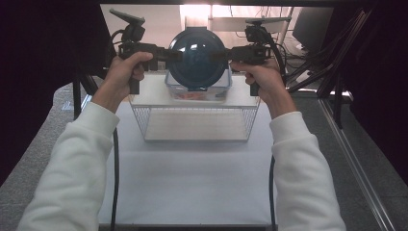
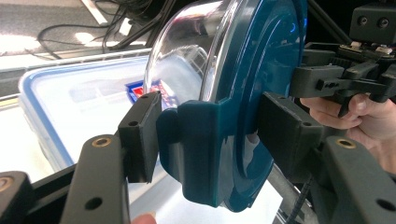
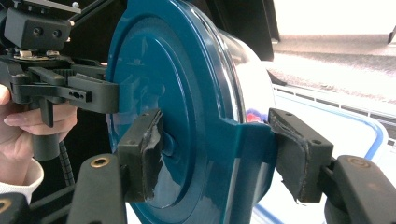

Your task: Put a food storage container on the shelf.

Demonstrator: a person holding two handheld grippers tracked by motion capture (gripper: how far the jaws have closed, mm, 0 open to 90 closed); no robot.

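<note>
A round glass container (image 1: 197, 57) with a dark teal lid (image 2: 261, 70) hangs tipped on its side, lid toward the person, between both grippers. My left gripper (image 1: 175, 54) is shut on the lid's left clip (image 2: 201, 154), one pad on each side of it. My right gripper (image 1: 219, 54) is shut on the opposite clip (image 3: 247, 158), one pad on the lid face and the other on the glass side. The glass body (image 2: 187, 51) points away from the person. Each gripper view shows the other gripper, the right one (image 2: 303, 81) and the left one (image 3: 107, 95), at the far rim.
Just below the round container, a clear rectangular box (image 1: 198, 91) with a blue-edged lid (image 2: 70, 98) sits on a white wire rack (image 1: 195, 122). The rack stands on a white table (image 1: 192, 178). Dark curtains, cables and stands surround the table.
</note>
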